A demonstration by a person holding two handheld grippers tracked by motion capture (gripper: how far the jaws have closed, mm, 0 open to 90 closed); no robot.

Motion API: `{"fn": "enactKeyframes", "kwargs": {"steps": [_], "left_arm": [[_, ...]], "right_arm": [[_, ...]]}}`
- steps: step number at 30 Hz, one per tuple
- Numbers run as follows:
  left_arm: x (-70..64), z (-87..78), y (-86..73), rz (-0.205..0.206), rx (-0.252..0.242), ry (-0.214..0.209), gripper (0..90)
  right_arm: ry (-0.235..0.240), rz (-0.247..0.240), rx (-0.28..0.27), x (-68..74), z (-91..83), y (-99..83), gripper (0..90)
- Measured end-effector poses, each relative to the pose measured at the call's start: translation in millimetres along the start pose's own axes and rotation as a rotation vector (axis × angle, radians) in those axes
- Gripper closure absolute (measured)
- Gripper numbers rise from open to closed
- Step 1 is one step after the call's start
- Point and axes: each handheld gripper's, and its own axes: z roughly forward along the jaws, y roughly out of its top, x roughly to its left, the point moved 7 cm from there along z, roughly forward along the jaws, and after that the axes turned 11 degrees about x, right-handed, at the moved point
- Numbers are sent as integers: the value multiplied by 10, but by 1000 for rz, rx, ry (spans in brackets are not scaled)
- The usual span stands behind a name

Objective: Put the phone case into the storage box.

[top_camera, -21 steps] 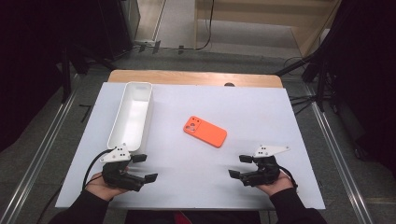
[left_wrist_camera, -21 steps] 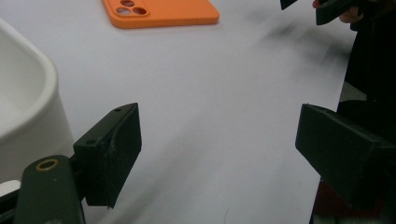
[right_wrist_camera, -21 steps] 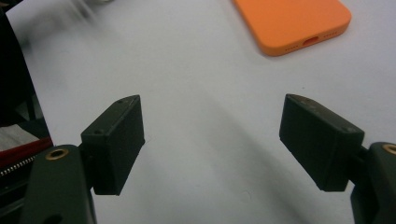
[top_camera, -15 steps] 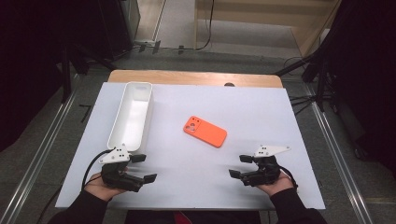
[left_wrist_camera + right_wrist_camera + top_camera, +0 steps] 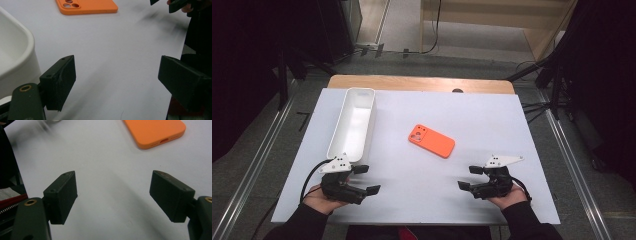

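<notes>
White sheeting covers the table (image 5: 492,125) in front of you, and an orange phone case (image 5: 432,140) lies flat near the middle of the frame, camera cutouts at its upper-left end, touched by nothing. Left of it stands a long white tray (image 5: 353,123). Your left gripper (image 5: 367,180) rests at lower left with jaws wide apart and empty. Your right gripper (image 5: 469,178) at lower right is spread wide too, holding nothing.
</notes>
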Motion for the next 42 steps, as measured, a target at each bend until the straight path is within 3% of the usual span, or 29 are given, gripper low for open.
{"fn": "enactKeyframes", "kwargs": {"steps": [15, 19, 29, 33, 37, 39, 42], "left_arm": [[-7, 13, -8, -4, 12, -5, 153], [-22, -3, -6, 4, 2, -7, 210], [6, -8, -32, -20, 5, -2, 206], [-3, -11, -33, -8, 4, 18, 205], [2, 3, -38, -13, 11, 12, 204], [6, 0, -36, -12, 6, 12, 204], [12, 1, -35, -14, 10, 11, 204]], "right_arm": [[-1, -1, 8, -6, 18, -3, 207], [7, -2, 10, 2, 28, 4, 207], [-3, 12, -14, -151, -1, 127, 167], [-5, 16, -7, -200, 13, 157, 153], [8, 20, -2, -236, 14, 175, 89], [-7, 17, -2, -255, 23, 180, 0], [-16, 17, 0, -275, 20, 205, 0]]}}
